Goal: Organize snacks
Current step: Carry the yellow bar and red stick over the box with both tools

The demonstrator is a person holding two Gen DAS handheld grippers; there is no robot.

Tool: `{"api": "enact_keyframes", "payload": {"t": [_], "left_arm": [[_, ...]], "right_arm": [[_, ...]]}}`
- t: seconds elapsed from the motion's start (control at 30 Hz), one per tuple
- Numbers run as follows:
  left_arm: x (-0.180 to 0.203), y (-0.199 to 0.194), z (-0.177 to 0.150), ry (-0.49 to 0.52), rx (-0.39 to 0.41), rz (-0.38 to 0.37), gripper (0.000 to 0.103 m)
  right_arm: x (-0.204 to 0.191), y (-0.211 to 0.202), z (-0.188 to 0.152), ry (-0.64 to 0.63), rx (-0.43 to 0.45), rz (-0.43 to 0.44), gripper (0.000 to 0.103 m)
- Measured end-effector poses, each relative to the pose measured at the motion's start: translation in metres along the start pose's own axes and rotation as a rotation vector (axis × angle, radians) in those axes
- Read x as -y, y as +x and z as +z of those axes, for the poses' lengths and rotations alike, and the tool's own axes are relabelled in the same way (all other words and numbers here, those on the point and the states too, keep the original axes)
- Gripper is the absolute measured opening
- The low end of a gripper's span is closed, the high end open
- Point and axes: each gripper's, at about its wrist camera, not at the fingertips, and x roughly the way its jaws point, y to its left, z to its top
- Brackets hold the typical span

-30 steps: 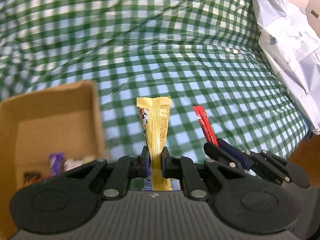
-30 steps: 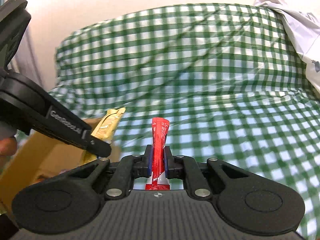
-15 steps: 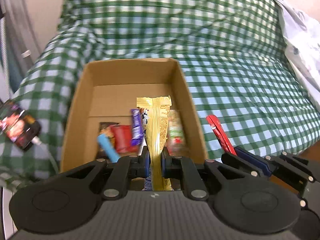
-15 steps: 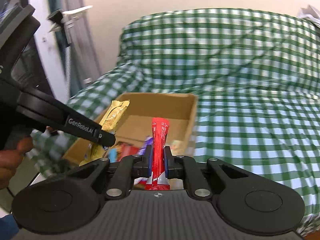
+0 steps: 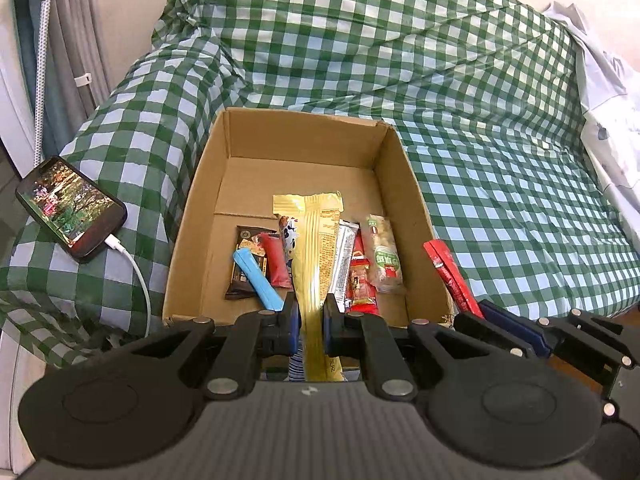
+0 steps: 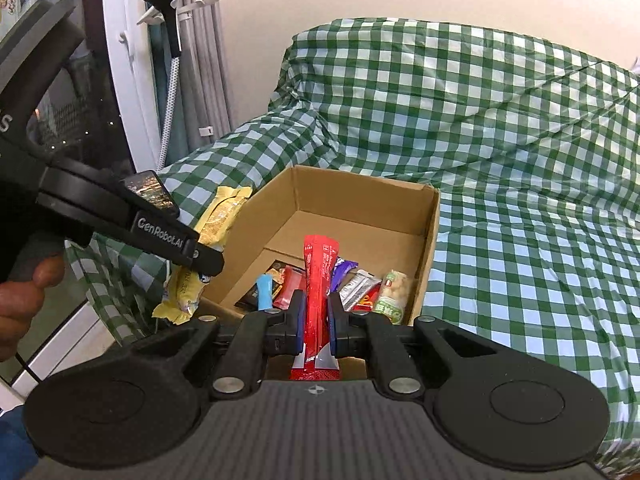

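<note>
Cardboard box (image 5: 416, 208), open-topped, sits on a green checked cloth (image 5: 480, 120), just ahead of and below both grippers. Loose snacks lie on its floor at the near end: a blue stick (image 5: 256, 278), a red pack (image 5: 276, 260), a dark wrapper (image 5: 244, 236), a silver bar (image 5: 344, 256), a green-labelled pack (image 5: 384, 258), a purple pack (image 6: 344, 270). The far half of the floor is bare cardboard.

Off to the left gripper's left, a phone (image 5: 70, 208) with its screen lit rests on the cloth, a white cable (image 5: 138, 280) plugged into it. Grey curtain (image 6: 204, 40) and a white frame stand beyond, left of the box.

Left gripper (image 5: 308, 320): jaws pressed together on a yellow bar (image 5: 314, 248), which sticks up ahead of the fingers over the near edge of the box. A hand (image 6: 20, 304) grips its handle.

Right gripper (image 6: 318, 324): jaws pinching a red stick (image 6: 318, 276), upright, its top over the snacks in the box. In the left view it sits just right of the box's right wall.
</note>
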Motion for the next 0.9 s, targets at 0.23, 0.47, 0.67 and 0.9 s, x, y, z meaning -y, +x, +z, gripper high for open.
{"api": "enact_keyframes", "payload": {"t": [0.23,0.47,0.67,0.9], "left_arm": [[-0.005,0.013,0.008,-0.013,-0.012,0.004,0.012],[-0.011,0.034,0.024,-0.023,-0.029,0.026,0.012],[-0.016,0.059,0.042,-0.031,-0.044,0.039,0.012],[-0.021,0.089,0.059,-0.035,-0.067,0.053,0.012]], "right_arm": [[0.008,0.015,0.007,0.012,-0.013,-0.006,0.011],[0.014,0.037,0.014,0.013,-0.026,0.007,0.012],[0.025,0.064,0.023,0.025,-0.047,0.01,0.012],[0.04,0.098,0.031,0.034,-0.086,0.007,0.012]]}}
